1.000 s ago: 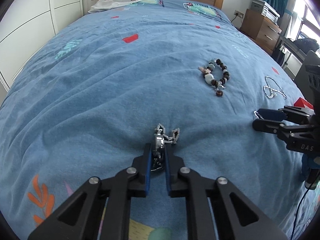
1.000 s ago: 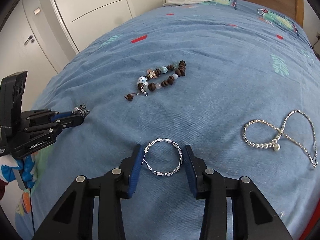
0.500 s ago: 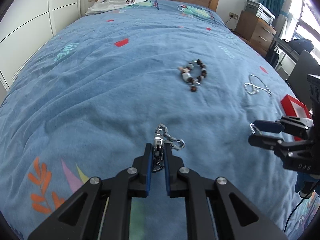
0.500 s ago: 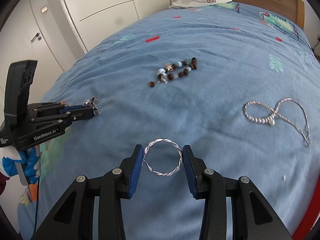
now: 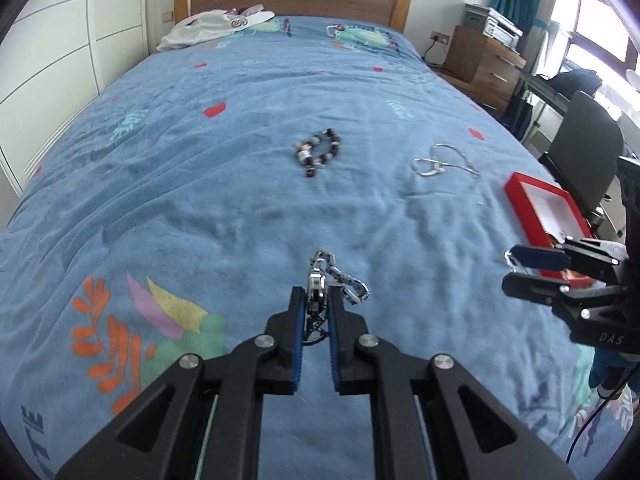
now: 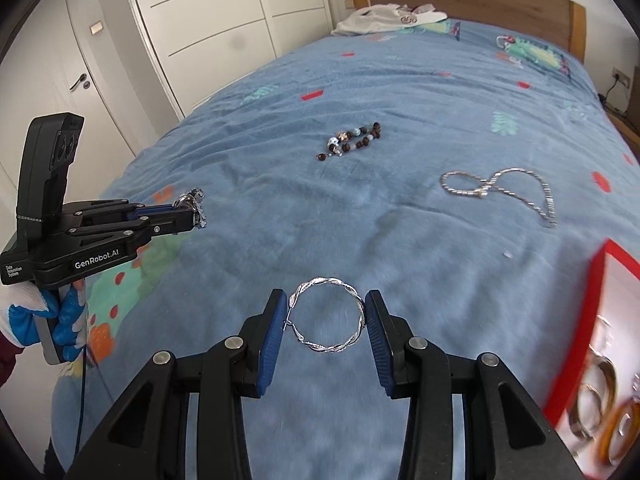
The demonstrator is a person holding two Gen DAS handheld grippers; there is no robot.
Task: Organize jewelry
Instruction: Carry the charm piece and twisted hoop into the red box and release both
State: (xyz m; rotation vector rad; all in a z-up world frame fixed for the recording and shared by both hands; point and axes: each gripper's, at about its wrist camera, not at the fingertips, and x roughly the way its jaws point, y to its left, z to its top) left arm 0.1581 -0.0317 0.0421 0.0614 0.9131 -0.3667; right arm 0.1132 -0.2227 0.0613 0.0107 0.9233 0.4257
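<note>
While both grippers hang above the bed (image 5: 200, 184), each carries a piece: the left gripper (image 5: 318, 304) has its fingers clamped on a chain (image 5: 338, 274) whose loose links dangle to the right of the tips, and the right gripper (image 6: 326, 320) has its fingers pressed on either side of a twisted hoop (image 6: 327, 317), which sits flat between the pads. A red box (image 6: 592, 320) lies at the bed's right edge, with rings already in it, and it looks like the place for both pieces. To do this carry well, the right gripper should keep its squeeze light and even so the thin hoop neither bends nor pops out, cross over the box's rim, and spread its fingers only when low over the white lining. The left gripper should stay level and wait its turn, since the hanging links could catch on the rim. A bead bracelet (image 5: 318, 152) and a necklace (image 5: 440, 164) lie near the bed's middle, well apart from both grippers, not yet collected
</note>
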